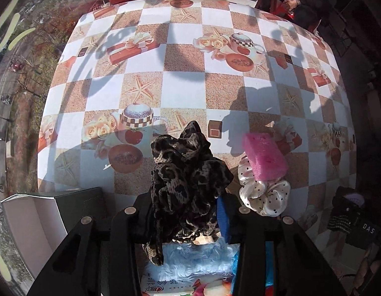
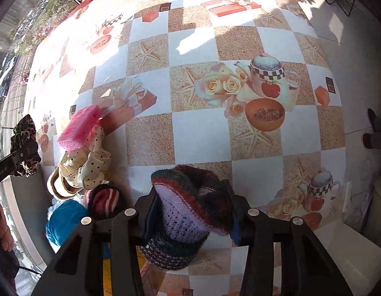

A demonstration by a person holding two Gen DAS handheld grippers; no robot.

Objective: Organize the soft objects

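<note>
The left claw point(image 1: 188, 212) was closed on a leopard-print scrunchie point(image 1: 185, 172), held above the checkered bench point(image 1: 185, 91) just left of a pink sponge point(image 1: 264, 157) that lay on a white polka-dot scrunchie point(image 1: 269, 194). The right claw point(image 2: 192, 212) gripped a knitted purple, red and dark green piece point(image 2: 190, 204) over the bench's near edge, with a blue fuzzy item point(image 2: 64, 219) and a red-striped knit point(image 2: 104, 199) to its left.

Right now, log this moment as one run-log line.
left tool: shut on leopard-print fabric scrunchie | right tool: shut on multicolour knitted wool piece | pink foam sponge: atop polka-dot scrunchie
</note>
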